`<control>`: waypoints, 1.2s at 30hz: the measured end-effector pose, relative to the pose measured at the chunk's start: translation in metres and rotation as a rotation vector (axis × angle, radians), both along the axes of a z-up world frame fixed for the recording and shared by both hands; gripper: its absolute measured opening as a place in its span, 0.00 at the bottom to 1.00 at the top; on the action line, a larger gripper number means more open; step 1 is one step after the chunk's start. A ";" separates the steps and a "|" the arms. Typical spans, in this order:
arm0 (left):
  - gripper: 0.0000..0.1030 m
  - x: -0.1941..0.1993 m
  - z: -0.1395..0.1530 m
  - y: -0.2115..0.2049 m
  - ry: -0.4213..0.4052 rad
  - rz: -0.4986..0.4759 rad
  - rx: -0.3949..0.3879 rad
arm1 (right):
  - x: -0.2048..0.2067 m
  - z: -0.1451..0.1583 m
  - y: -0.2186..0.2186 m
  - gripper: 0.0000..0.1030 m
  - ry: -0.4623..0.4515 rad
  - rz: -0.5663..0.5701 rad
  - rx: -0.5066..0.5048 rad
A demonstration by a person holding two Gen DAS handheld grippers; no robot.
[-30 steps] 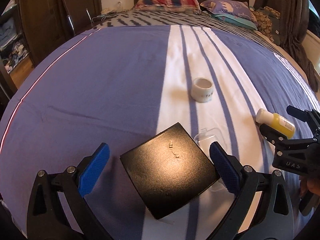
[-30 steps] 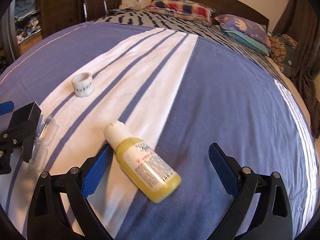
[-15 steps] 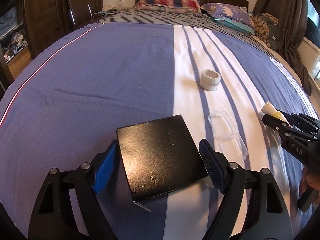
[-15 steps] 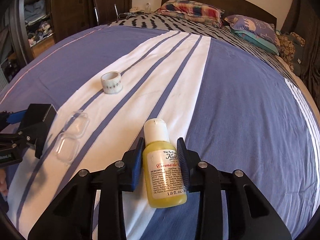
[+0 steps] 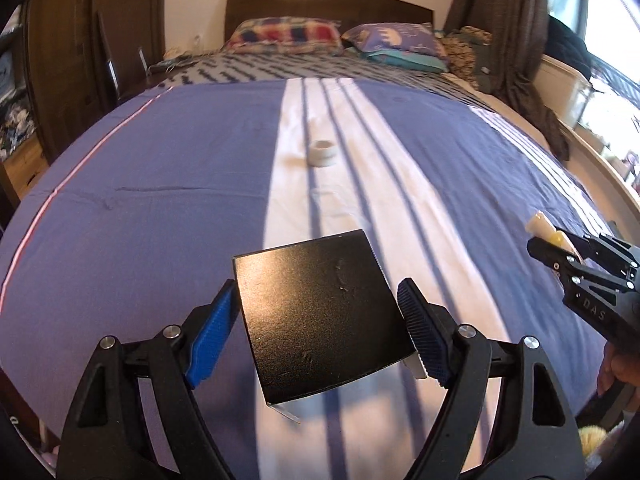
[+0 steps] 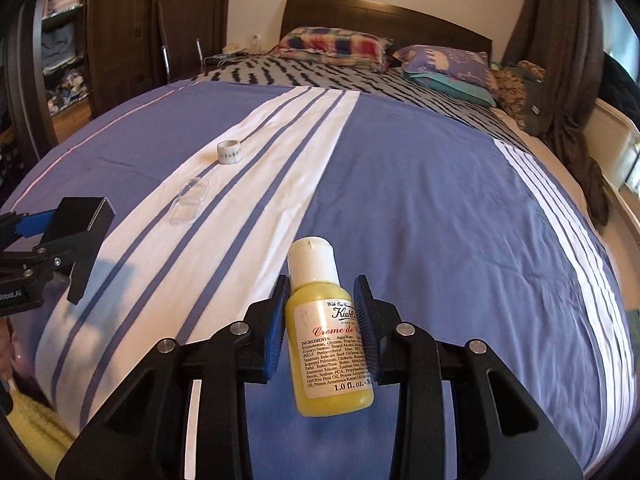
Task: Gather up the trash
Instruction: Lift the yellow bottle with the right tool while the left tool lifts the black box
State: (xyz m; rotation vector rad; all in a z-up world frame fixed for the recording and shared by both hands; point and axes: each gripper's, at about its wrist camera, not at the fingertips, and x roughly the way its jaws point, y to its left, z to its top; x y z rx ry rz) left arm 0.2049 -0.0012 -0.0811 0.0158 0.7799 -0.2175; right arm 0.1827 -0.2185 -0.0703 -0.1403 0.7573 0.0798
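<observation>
My left gripper (image 5: 320, 304) is shut on a black square box (image 5: 316, 312) and holds it lifted above the striped bed cover (image 5: 160, 184). The box also shows at the left of the right wrist view (image 6: 82, 224). My right gripper (image 6: 322, 312) is shut on a small yellow lotion bottle (image 6: 328, 332) with a white cap, raised off the bed. The bottle tip shows in the left wrist view (image 5: 546, 232). A white tape roll (image 6: 229, 152) and a clear plastic case (image 6: 190, 200) lie on the white stripe.
Pillows (image 6: 332, 46) and a wooden headboard (image 6: 384, 14) are at the far end. Dark wardrobes (image 6: 120, 40) stand to the left. Curtains (image 6: 560, 60) and heaped clothes are at the right.
Both grippers have lifted up and back from the bed, the left with the black box and the right with the bottle. The tape roll and clear case look farther away.
</observation>
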 end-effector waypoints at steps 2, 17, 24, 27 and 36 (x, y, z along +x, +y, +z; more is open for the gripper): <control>0.74 -0.019 0.007 -0.004 -0.017 -0.025 0.001 | -0.022 0.005 -0.006 0.33 -0.009 -0.014 0.015; 0.74 -0.169 0.044 -0.031 -0.149 -0.186 -0.044 | -0.179 0.047 -0.025 0.33 -0.186 -0.096 0.036; 0.74 -0.226 0.042 -0.028 -0.199 -0.216 -0.071 | -0.230 0.040 -0.022 0.33 -0.218 -0.088 0.056; 0.74 -0.242 0.032 -0.029 -0.208 -0.221 -0.067 | -0.247 0.027 -0.021 0.33 -0.200 -0.082 0.086; 0.74 -0.270 -0.024 -0.027 -0.136 -0.233 -0.055 | -0.270 -0.027 -0.019 0.33 -0.071 -0.070 0.130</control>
